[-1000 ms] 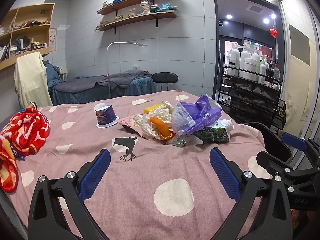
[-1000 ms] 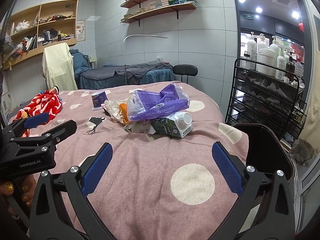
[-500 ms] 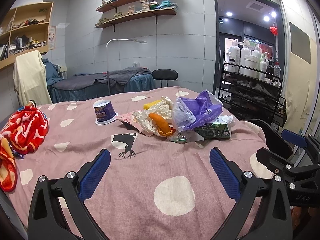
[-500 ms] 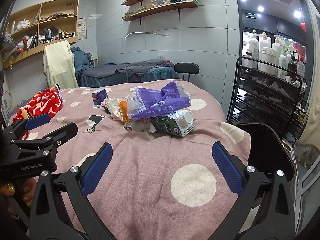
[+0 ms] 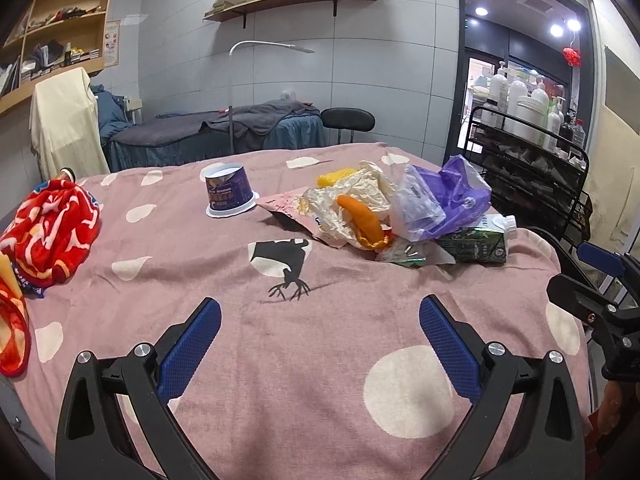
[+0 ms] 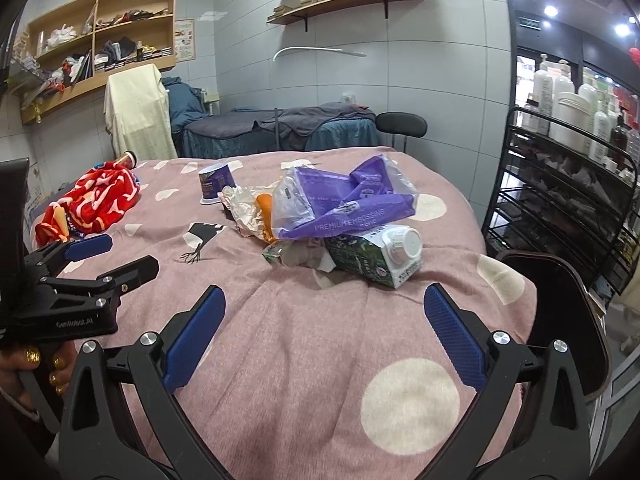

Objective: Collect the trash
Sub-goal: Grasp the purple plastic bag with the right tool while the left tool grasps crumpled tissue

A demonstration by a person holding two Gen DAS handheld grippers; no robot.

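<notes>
A heap of trash lies on the pink spotted bed cover: a purple plastic bag, a green milk carton on its side, crumpled wrappers with an orange piece, and a purple cup upside down to the left. My left gripper is open and empty, short of the heap. My right gripper is open and empty, just before the carton.
A red patterned cloth lies at the bed's left edge. A black wire rack with bottles stands at the right, with a dark bin beside the bed's right edge. A massage bed and a stool stand behind.
Both grippers have moved slightly forward toward the trash heap, which shows a little larger. Both stay open and empty.
</notes>
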